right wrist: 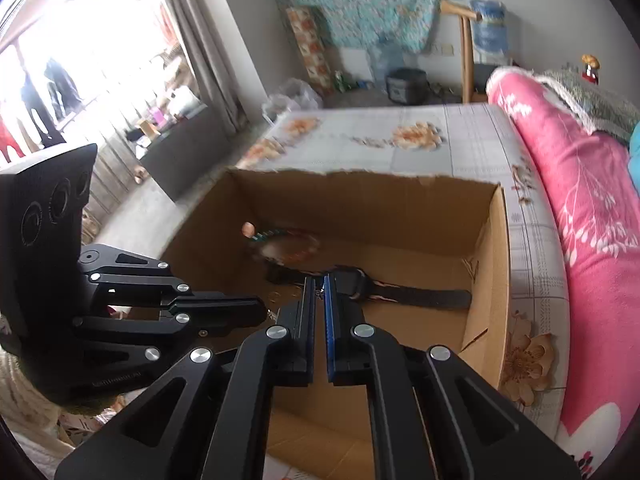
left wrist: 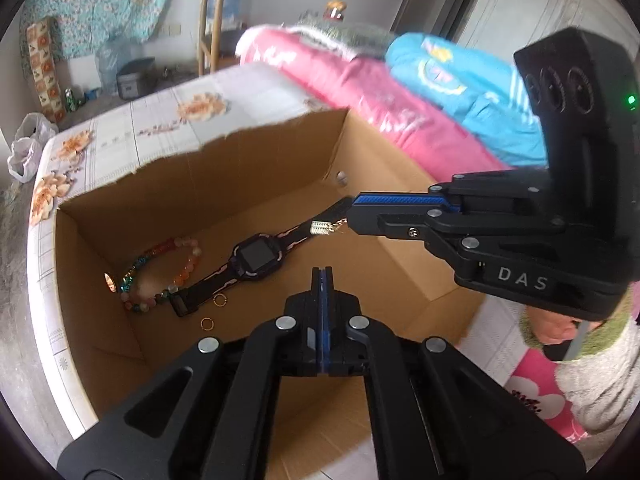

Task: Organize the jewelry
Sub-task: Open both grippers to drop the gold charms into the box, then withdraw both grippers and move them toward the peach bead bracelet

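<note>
The left hand-held gripper (left wrist: 322, 270) is seen with its jaws pressed together and nothing between them, held above the near part of the cardboard box (left wrist: 248, 148). The right hand-held gripper (left wrist: 352, 214) is nearly closed, and a small gold-coloured chain with a pale rectangular pendant (left wrist: 322, 227) is pinched at its tip and hangs over the box; it is judged to be carried there for setting down with the other pieces.

Everything else is placed relative to the box, which rests on a bed with a flowered sheet (left wrist: 160, 132). On the box floor a dark wristwatch (left wrist: 252, 260) is laid out flat with its strap stretched diagonally. Against the left inner wall a beaded bracelet (left wrist: 168, 276) is curled, and two small gold rings (left wrist: 207, 323) lie near the watch strap's nearer end. The collecting of items in one container is judged to be well under way.

The left wrist view shows the pendant and the rings clearly. In the right wrist view the pendant is reduced to a faint glint between the fingers (right wrist: 308, 300), and the bracelet is blurred; a bright window beyond the box's left side is shown only there.
</note>
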A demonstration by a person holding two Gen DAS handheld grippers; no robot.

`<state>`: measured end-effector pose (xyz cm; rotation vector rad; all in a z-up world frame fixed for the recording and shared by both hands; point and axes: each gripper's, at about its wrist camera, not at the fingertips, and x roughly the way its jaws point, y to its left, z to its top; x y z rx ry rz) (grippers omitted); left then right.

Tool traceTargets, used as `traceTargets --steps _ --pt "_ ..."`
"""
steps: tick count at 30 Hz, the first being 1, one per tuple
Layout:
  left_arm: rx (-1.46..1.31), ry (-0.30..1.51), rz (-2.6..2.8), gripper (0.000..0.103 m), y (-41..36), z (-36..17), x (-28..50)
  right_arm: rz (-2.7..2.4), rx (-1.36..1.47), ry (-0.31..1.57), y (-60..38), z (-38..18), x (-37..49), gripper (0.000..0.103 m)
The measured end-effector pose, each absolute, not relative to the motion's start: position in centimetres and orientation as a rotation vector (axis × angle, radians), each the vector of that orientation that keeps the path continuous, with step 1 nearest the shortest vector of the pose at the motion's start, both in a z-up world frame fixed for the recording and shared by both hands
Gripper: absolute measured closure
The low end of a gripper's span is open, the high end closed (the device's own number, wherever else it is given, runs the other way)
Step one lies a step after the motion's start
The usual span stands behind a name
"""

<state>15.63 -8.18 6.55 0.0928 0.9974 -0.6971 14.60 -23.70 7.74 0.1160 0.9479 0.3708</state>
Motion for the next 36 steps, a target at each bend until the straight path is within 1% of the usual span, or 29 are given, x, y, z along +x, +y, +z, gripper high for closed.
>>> traceTargets --steps 3,5,6,7,8,9,10,12,14,15,17,20,22,23,24,25,26,28,30,33,36 --pt "0.105 1.067 -0.662 0.103 -8.8 4.7 17.0 0.358 0.117 0.996 -23.8 6.3 15.8 0.098" --pt "0.110 1.077 -0.646 0.094 -8.8 4.2 17.4 0.346 0.116 1.002 -23.9 6.2 16.0 0.097" --pt "0.115 1.077 -0.636 0.077 -8.9 4.1 17.5 0.340 0.122 1.001 -24.1 6.3 15.9 0.096" --pt "0.119 1.066 -0.624 0.069 -8.8 4.3 17.4 0.341 0.130 0.998 -24.2 6.4 15.8 0.090" --pt "0.124 1.053 -0.619 0.066 -8.8 4.4 17.3 0.342 0.135 0.991 -24.4 6.6 15.7 0.087" --pt "0.130 1.044 -0.613 0.059 -8.9 4.5 17.3 0.337 0.137 0.980 -24.6 6.8 15.5 0.082" --pt "0.135 1.040 -0.604 0.052 -8.8 4.7 17.2 0.330 0.137 0.973 -24.7 7.0 15.3 0.080" --pt "0.145 1.025 -0.584 0.049 -8.8 5.1 16.8 0.324 0.143 0.956 -25.0 7.6 14.8 0.079" --pt "0.153 1.004 -0.580 0.044 -8.6 5.8 16.4 0.313 0.146 0.935 -25.2 8.4 14.1 0.075" --pt "0.156 0.995 -0.570 0.040 -8.5 6.2 16.0 0.307 0.148 0.922 -25.3 8.8 13.7 0.073" --pt "0.165 0.964 -0.550 0.037 -8.0 7.3 14.9 0.298 0.145 0.884 -25.5 9.8 12.7 0.070" --pt "0.169 0.907 -0.524 0.029 -7.0 9.1 13.1 0.274 0.133 0.809 -25.6 12.1 9.9 0.059" --pt "0.165 0.851 -0.507 0.019 -5.8 10.7 11.3 0.264 0.114 0.742 -25.6 13.7 7.3 0.046" --pt "0.158 0.819 -0.499 0.018 -5.0 11.4 10.2 0.259 0.109 0.721 -25.6 14.2 6.4 0.042" --pt "0.151 0.799 -0.497 0.017 -4.4 11.9 9.4 0.248 0.101 0.688 -25.6 14.8 4.9 0.034" --pt "0.141 0.780 -0.493 0.013 -3.6 12.3 8.3 0.238 0.092 0.659 -25.6 15.3 3.4 0.028" --pt "0.129 0.766 -0.488 0.012 -2.7 12.6 7.2 0.227 0.085 0.635 -25.6 15.6 2.0 0.026" --pt "0.110 0.755 -0.489 0.011 -1.1 12.5 5.2 0.200 0.089 0.610 -25.6 15.8 0.0 0.016" --pt "0.100 0.762 -0.473 0.009 0.2 12.0 3.7 0.161 0.092 0.610 -25.6 15.3 -1.9 0.013" --pt "0.107 0.819 -0.432 0.008 1.4 9.7 1.4 0.099 0.085 0.659 -25.1 13.2 -3.9 0.007" --pt "0.097 0.918 -0.396 0.008 1.8 6.1 0.2 0.041 0.070 0.749 -24.5 10.0 -5.0 0.007"
